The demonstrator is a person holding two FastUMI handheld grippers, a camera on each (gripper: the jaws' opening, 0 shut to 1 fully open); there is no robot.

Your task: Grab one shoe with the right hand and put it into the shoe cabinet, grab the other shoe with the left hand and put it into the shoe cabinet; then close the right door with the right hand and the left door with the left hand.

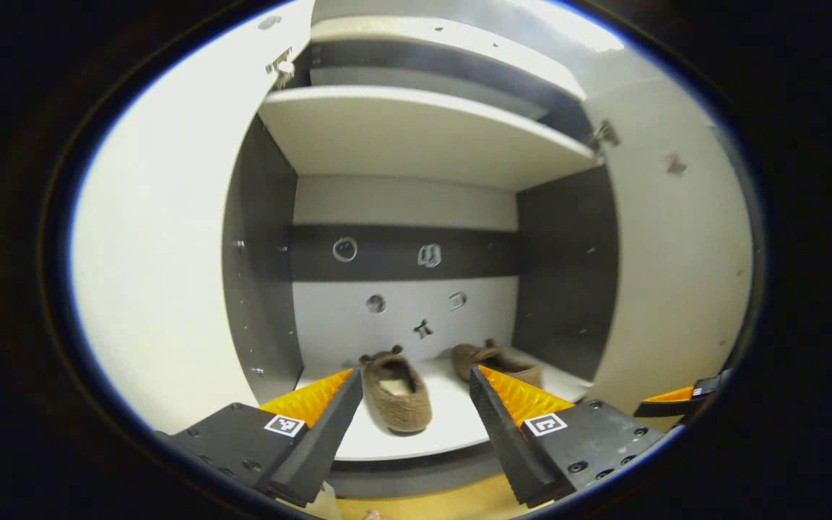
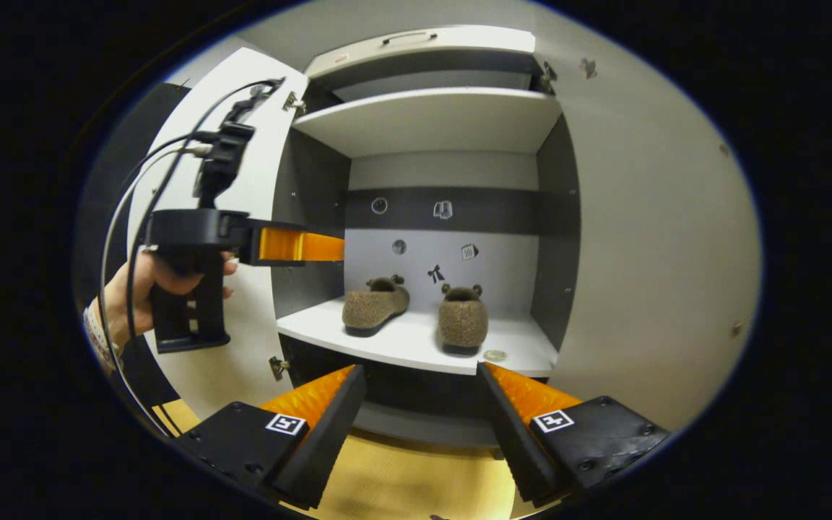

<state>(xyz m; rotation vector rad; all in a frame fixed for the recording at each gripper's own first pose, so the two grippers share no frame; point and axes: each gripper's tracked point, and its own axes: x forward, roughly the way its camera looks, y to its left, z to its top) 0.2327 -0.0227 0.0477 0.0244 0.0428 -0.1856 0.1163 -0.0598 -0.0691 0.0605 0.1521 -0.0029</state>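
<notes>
A pale shoe cabinet point(image 2: 452, 123) stands open on a light wooden floor point(image 2: 416, 484), with both doors swung wide and two white shelves showing inside. The back panel of the cabinet is grey-white with a dark band across it and a few small stickers stuck on.

Both shoes, brown fuzzy slippers, sit on the lower shelf point(image 2: 416, 339) of the cabinet. In the right gripper view the left shoe point(image 2: 375, 305) lies side-on with its toe toward the cabinet's left wall, and the right shoe point(image 2: 463, 320) stands just beside it, apart from it, one end facing out. A small round thing point(image 2: 494, 354) rests on the shelf's front edge near the right shoe; it is too small to tell what it is.

The left gripper point(image 1: 416, 404) is in front of the cabinet's lower shelf, its fingers spread wide with nothing between them; the left shoe point(image 1: 396, 391) shows in the gap, farther back on the shelf, and the right shoe point(image 1: 497, 361) is partly hidden behind one finger. In the right gripper view the left gripper point(image 2: 329, 247) reaches level toward the cabinet opening, held by a hand point(image 2: 145, 285) in front of the left door point(image 2: 243, 318), with cables looping off it.

The right gripper point(image 2: 419, 404) hangs lower, before the cabinet's base, its fingers also wide apart and empty. The right door point(image 2: 647, 238) stands open beside it.
</notes>
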